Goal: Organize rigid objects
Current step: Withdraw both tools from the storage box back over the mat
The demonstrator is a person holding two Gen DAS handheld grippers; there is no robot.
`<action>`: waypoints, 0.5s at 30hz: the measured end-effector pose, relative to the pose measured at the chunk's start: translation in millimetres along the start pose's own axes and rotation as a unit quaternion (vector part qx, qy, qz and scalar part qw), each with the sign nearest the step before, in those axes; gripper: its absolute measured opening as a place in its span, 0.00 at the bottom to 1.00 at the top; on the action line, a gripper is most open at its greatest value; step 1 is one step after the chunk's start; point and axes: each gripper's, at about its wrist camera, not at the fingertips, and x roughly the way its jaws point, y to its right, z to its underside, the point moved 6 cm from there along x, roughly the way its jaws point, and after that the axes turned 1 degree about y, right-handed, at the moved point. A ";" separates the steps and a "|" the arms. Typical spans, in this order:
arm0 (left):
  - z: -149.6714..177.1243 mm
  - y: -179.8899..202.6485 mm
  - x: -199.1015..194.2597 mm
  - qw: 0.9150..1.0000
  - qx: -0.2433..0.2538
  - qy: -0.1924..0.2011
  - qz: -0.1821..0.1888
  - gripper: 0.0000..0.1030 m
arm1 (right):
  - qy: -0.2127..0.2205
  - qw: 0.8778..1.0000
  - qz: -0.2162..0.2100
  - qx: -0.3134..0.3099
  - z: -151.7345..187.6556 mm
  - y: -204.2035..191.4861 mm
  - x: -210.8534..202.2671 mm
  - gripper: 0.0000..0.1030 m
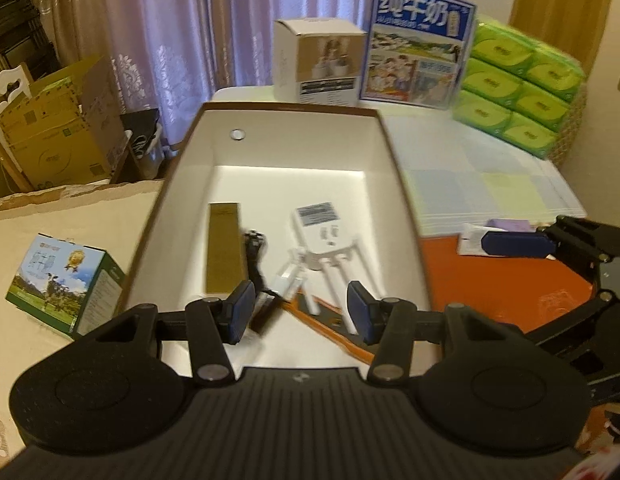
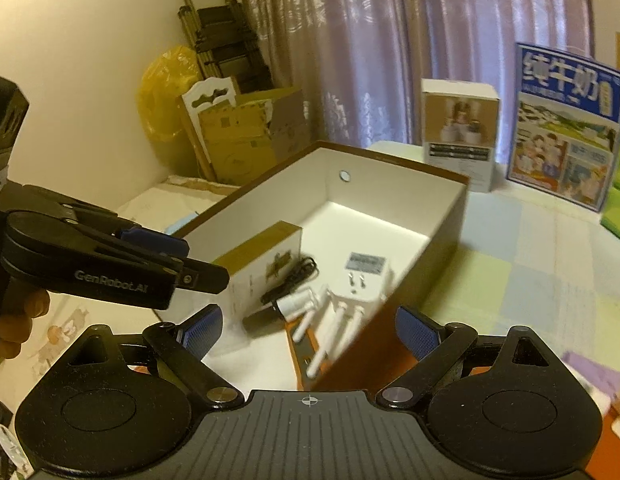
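Blue milk carton [image 1: 416,46] at back of table: large white characters "纯牛奶" across top; smaller print below too blurred to read. Same carton in right wrist view, same characters. Left gripper [image 2: 182,260] side arm: grey lettering "GenRobot.AI". Labels on white box [image 1: 320,60], green carton [image 1: 64,280], router [image 1: 322,236]: unreadable.

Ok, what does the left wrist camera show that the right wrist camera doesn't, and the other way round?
Only the left wrist view shows the small milk carton box on the cloth left of the big box, and the stacked green tissue packs.

Only the right wrist view shows the yellow bag and folded stepladder in the corner, and a hand holding the left gripper.

Both show the open storage box holding the white router, black cable and gold-topped box, plus both grippers empty.
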 end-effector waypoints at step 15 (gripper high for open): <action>16.5 100.4 -17.8 0.998 0.008 0.010 0.056 0.45 | 0.001 0.996 0.054 0.071 51.1 74.0 -90.4 0.88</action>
